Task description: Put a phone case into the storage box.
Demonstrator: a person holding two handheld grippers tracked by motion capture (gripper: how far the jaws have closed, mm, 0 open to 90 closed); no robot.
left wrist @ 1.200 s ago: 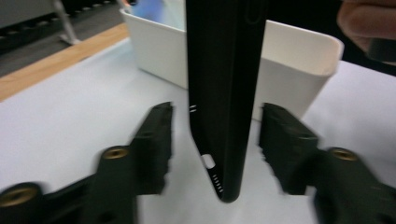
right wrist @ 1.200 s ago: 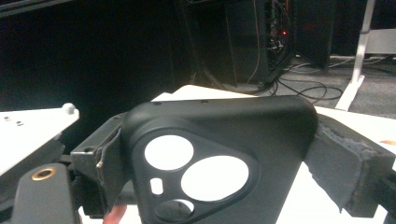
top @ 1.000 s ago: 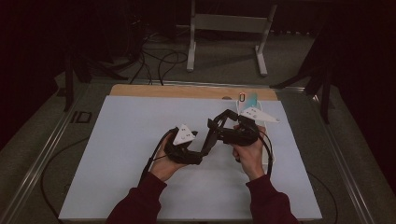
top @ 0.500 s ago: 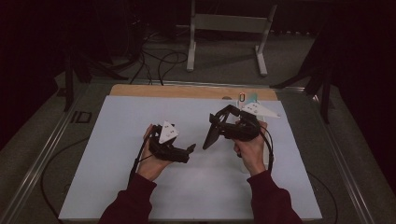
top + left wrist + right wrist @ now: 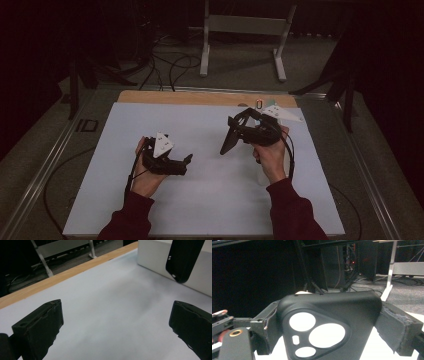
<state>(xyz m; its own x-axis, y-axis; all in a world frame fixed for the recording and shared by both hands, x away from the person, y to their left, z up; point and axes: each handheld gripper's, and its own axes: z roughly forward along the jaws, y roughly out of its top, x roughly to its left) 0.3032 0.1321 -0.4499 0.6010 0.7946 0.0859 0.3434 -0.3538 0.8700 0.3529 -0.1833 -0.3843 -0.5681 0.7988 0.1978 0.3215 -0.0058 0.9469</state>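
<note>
A black, soft-looking plastic phone case with round camera cutouts (image 5: 329, 327) is pinched across its width by the right hand-held gripper (image 5: 248, 131), held up above the pale blue desk (image 5: 210, 200). It's probably light and a bit bendy, so it's best gripped by the side edges near the cutout end, not squeezed hard. The left hand-held gripper (image 5: 172, 162) is spread wide with nothing in it, hovering low over the desk surface.
</note>
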